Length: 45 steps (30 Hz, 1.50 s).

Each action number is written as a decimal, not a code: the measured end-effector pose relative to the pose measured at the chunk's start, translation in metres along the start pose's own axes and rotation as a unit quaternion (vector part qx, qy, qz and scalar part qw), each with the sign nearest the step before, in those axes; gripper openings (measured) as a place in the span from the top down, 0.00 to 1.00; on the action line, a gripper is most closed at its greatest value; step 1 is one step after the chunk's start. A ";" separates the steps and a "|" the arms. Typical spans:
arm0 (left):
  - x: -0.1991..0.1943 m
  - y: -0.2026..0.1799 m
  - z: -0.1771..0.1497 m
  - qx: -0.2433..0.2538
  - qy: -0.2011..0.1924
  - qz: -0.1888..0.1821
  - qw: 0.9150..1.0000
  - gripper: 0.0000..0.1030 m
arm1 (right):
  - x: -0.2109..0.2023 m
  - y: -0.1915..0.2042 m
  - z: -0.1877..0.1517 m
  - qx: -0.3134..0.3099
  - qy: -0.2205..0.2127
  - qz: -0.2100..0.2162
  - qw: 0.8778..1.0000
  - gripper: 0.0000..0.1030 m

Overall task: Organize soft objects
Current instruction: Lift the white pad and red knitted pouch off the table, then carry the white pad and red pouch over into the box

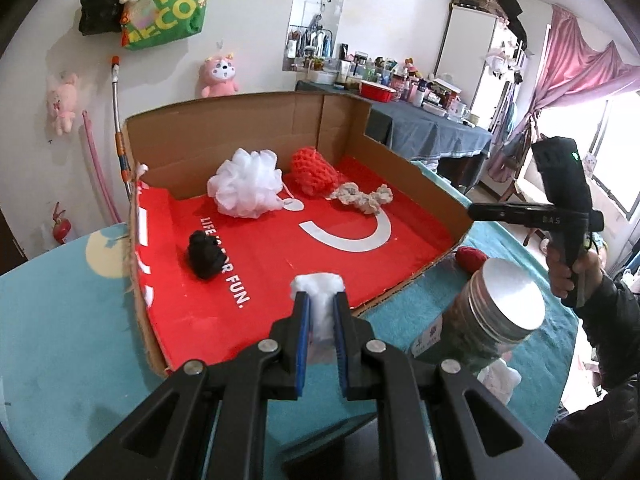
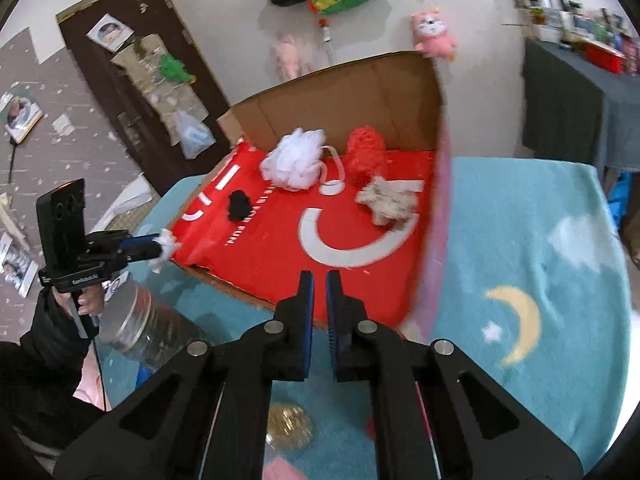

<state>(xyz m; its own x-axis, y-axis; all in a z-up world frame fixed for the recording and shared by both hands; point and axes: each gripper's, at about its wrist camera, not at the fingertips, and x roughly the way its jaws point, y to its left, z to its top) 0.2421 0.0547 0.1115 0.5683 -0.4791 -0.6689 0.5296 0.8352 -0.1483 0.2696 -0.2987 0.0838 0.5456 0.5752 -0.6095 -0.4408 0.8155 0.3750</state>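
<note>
My left gripper (image 1: 319, 300) is shut on a white cotton wad (image 1: 319, 285) and holds it over the near edge of the cardboard box (image 1: 248, 128). It also shows in the right wrist view (image 2: 160, 246), at the box's left corner. In the box lie a white mesh bath puff (image 1: 246, 184), a red net sponge (image 1: 314, 170), a beige knotted rope (image 1: 364, 198) and a black soft lump (image 1: 205, 256). My right gripper (image 2: 319, 276) is nearly closed and empty, above the box's near edge.
A glass jar with a metal lid (image 1: 502, 312) stands on the blue mat right of the box, with a red soft thing (image 1: 470, 260) behind it and a white wad (image 1: 500, 380) beside it. A gold scrubber (image 2: 290, 424) lies below my right gripper.
</note>
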 end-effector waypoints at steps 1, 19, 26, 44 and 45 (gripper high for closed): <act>-0.005 0.002 -0.001 -0.004 -0.004 0.002 1.000 0.88 | -0.007 -0.001 -0.004 0.001 -0.003 -0.002 1.000 0.94; -0.056 0.026 -0.099 -0.091 0.001 0.060 0.994 0.88 | -0.016 -0.027 -0.059 0.041 0.012 -0.124 0.991 0.21; -0.046 0.026 -0.116 -0.113 0.014 0.052 0.992 0.88 | 0.014 -0.026 -0.066 0.030 0.055 -0.129 0.990 0.71; -0.067 0.006 -0.135 -0.114 -0.005 0.042 0.993 0.88 | -0.084 0.019 -0.102 0.066 -0.061 -0.125 0.988 0.72; -0.071 0.001 -0.137 -0.115 -0.010 0.038 0.993 0.88 | -0.090 0.026 -0.109 0.071 -0.068 -0.121 0.988 0.72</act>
<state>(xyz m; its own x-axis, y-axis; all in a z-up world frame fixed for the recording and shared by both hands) 0.1164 0.1268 0.0586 0.6155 -0.4149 -0.6701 0.3279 0.9079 -0.2610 0.1310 -0.3368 0.0721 0.7184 0.3568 -0.5971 -0.1855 0.9256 0.3299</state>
